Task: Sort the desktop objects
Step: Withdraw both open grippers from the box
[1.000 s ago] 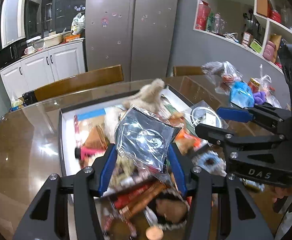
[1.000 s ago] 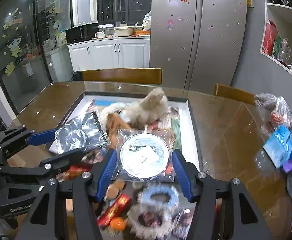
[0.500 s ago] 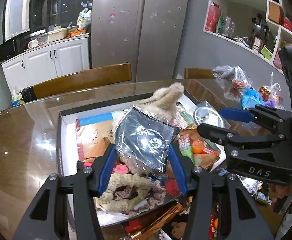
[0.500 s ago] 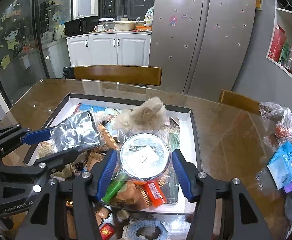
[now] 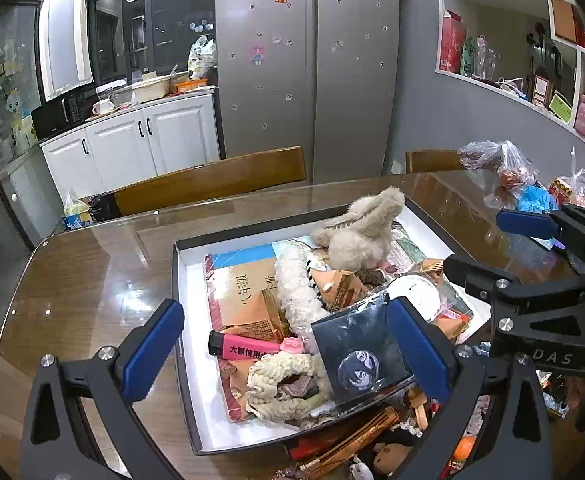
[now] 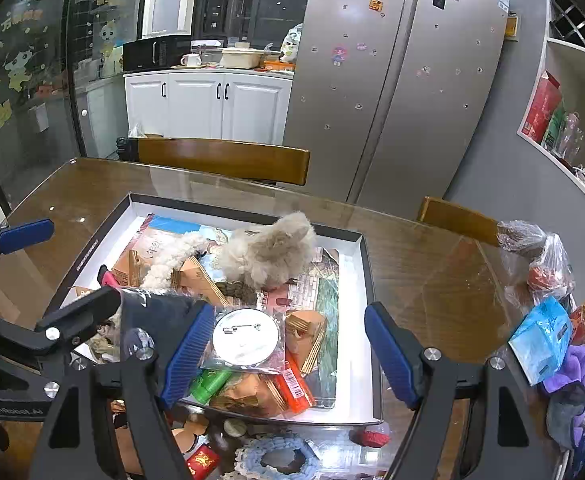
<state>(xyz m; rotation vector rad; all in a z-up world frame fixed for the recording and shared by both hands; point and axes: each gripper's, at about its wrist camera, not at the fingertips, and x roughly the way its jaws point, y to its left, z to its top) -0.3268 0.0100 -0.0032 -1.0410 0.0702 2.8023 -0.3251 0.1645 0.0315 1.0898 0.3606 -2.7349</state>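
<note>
A white-lined black tray (image 5: 196, 304) on the table holds a beige plush toy (image 5: 362, 226), a pink lighter (image 5: 238, 346), snack packets and fluffy hair ties. A dark bagged badge (image 5: 358, 360) lies in the tray against the right finger of my open left gripper (image 5: 288, 354). A round white bagged badge (image 6: 246, 340) lies in the tray beside the left finger of my open right gripper (image 6: 288, 354). The tray's white lining also shows in the right wrist view (image 6: 366, 380). Both grippers hover over the tray's near edge and hold nothing.
More small items lie on the table in front of the tray, among them a blue hair ring (image 6: 280, 454) and a red packet (image 6: 202, 460). Plastic bags (image 6: 540, 264) and a blue pouch (image 6: 542, 338) sit at the right. Wooden chairs (image 5: 212, 178) stand behind the table.
Both grippers have opened and let go of their bagged badges, which now lie in the tray. Both grippers moved forward over the tray beforehand.
</note>
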